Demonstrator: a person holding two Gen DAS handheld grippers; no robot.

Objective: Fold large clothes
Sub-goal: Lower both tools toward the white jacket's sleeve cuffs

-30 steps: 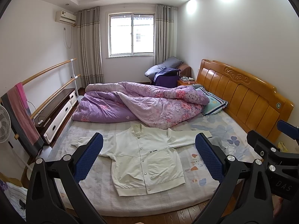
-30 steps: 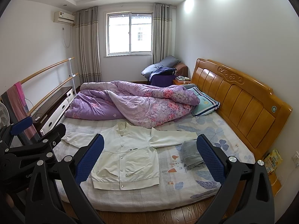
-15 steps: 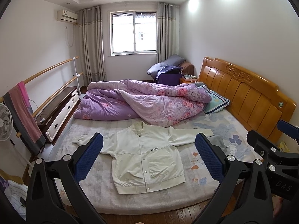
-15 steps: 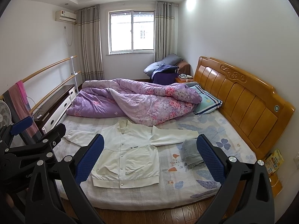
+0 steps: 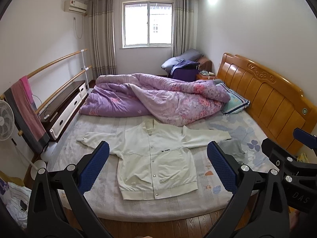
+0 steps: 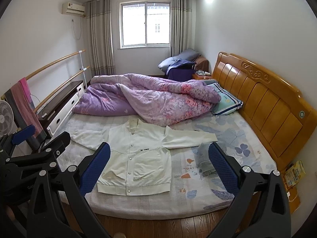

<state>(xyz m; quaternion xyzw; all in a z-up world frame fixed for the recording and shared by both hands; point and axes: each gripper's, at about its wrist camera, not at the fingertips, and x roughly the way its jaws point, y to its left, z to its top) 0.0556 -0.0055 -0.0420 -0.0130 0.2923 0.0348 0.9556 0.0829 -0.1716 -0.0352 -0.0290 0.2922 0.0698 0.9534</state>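
The white jacket carries a small black chest label reading "ALL THINGS", at about 3 o'clock from its snap placket. The right gripper's black body, at 4 o'clock in the left wrist view, shows "DAS". The left gripper's body, at 8 o'clock in the right wrist view, shows the partial letters "Ge". The print on the pillow is too small to read.

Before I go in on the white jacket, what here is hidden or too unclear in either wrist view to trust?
- Grey folded garment: partly behind the right gripper finger in the right view, and the left gripper finger in the left.
- White jacket left sleeve: partly behind a finger in both views.
- Jacket's chest lettering: too small.
- Pillow: part under the purple quilt.
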